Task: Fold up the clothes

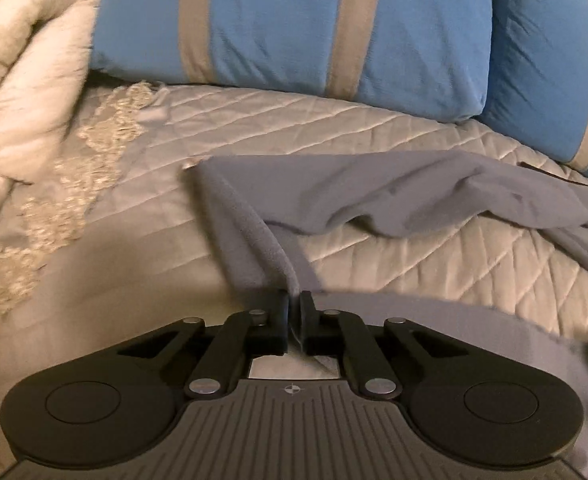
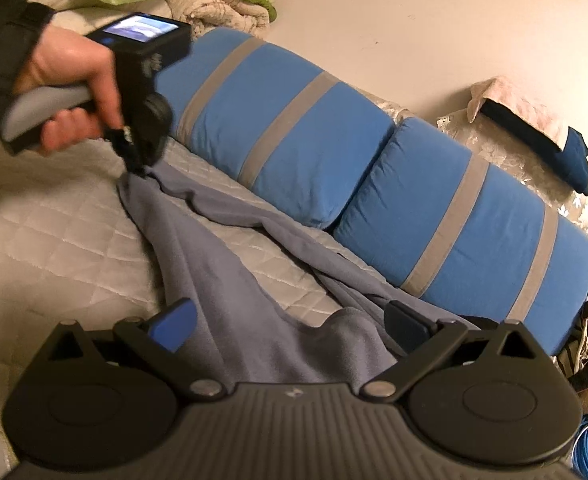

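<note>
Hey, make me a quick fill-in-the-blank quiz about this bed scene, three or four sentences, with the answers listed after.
1. The left gripper is ____ on an edge of the grey garment.
2. The right gripper has its jaws ____ above the garment.
3. The two blue pillows carry ____ stripes.
4. The garment lies on a ____ bedspread.

Missing words: shut; open; grey; quilted

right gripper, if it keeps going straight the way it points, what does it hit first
Most likely the grey-blue fleece garment lying between the open right gripper fingers; beyond it sits the blue striped cushion, though depth is unclear.
</note>
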`<state>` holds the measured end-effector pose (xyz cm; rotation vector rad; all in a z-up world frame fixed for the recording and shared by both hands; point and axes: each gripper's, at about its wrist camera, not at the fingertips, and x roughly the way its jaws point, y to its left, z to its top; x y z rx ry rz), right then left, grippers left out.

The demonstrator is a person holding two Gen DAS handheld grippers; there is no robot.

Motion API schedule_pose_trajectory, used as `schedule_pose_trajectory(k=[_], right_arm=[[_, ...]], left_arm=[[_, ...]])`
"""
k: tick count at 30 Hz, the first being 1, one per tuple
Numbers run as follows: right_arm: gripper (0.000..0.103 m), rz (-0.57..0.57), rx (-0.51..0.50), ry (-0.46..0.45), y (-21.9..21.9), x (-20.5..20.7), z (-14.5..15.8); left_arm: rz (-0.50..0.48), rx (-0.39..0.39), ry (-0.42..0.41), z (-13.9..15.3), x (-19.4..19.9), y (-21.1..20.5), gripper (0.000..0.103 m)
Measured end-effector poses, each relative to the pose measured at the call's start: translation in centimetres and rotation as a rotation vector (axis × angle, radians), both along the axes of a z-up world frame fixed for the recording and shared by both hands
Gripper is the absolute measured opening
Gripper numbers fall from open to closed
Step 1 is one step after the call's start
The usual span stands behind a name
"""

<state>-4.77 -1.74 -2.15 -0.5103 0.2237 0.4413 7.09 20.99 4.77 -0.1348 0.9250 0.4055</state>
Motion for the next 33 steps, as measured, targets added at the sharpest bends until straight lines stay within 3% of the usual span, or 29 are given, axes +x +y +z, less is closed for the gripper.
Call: schedule_pose_trajectory(k=[8, 11, 13, 14, 15, 18, 22, 28, 33], right_arm=[[0.103, 0.038, 0.021, 0.025, 0.0, -0.8, 0.5], [0.103, 0.046, 0.022, 0.029, 0.1, -1.0, 0.5], [0.103, 0.051, 0.023, 0.033, 0.2, -1.1, 0.6], [0.103, 0.054, 0.024, 0.034, 0.2, -1.1, 0.6], [0.103, 0.057, 0.024, 0.036, 0.2, -1.2, 0.6], [0.103, 0.064, 0.025, 0.041, 0.3, -1.3, 0.6], [0.103, 0.065, 0.029, 0.046, 0.2, -1.3, 0.6], [0.103, 0.060, 0.031, 0.059, 0.1, -0.9, 0.4], [0.103, 0.057, 0.034, 0.063, 0.0, -0.6, 0.3]], left_arm=[[0.115, -0.162, 0.055, -0.4, -5.8, 4.9, 0.004], [0.192, -0.106, 0.033, -0.3, -6.6, 6.7, 0.006], [0.229, -0.112, 0.003, 0.0, -6.8, 8.1, 0.021], [0.243, -0.136, -0.023, 0.1, -6.8, 8.8, 0.039], [0.255, -0.176, -0.062, 0.1, -6.8, 9.6, 0.047], [0.306, -0.301, -0.142, -0.6, -6.4, 11.8, 0.049], [0.394, -0.429, -0.178, -2.6, -5.7, 14.6, 0.049], [0.478, -0.636, -0.295, -3.9, -6.2, 18.3, 0.049], [0.495, -0.725, -0.310, -4.2, -6.6, 18.7, 0.048]])
